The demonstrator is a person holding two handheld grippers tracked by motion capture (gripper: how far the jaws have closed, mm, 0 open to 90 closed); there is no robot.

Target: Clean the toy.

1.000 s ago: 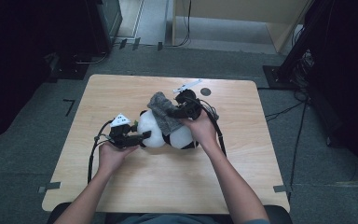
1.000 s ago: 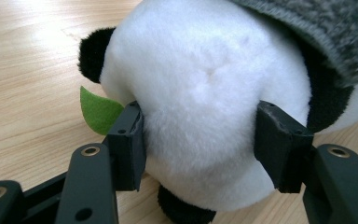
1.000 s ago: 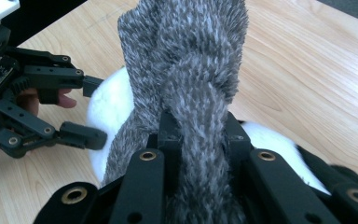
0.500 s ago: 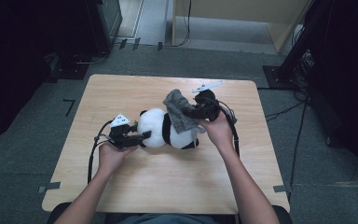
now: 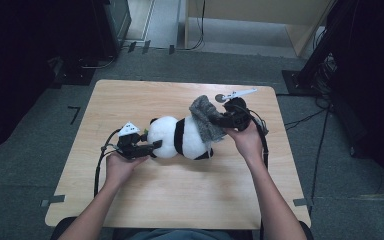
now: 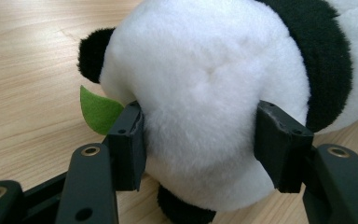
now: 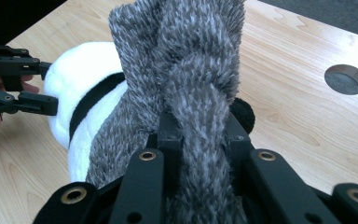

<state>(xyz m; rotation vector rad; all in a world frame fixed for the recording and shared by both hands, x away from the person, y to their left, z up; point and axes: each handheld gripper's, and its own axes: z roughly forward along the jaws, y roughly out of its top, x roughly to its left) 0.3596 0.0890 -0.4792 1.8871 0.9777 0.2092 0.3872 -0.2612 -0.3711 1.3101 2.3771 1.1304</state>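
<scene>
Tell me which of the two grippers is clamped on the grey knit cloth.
The right gripper: its jaws pinch the grey knit cloth. The left gripper instead grips the plush panda by its white head.

A black-and-white plush panda lies on its side, a fuzzy grey cloth draped over its body.

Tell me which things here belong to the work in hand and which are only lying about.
In the work: plush panda, clamped at the head by the left gripper; grey fuzzy cloth, pinched by the right gripper.

Lying about: table, its round hole, green felt leaf.
</scene>
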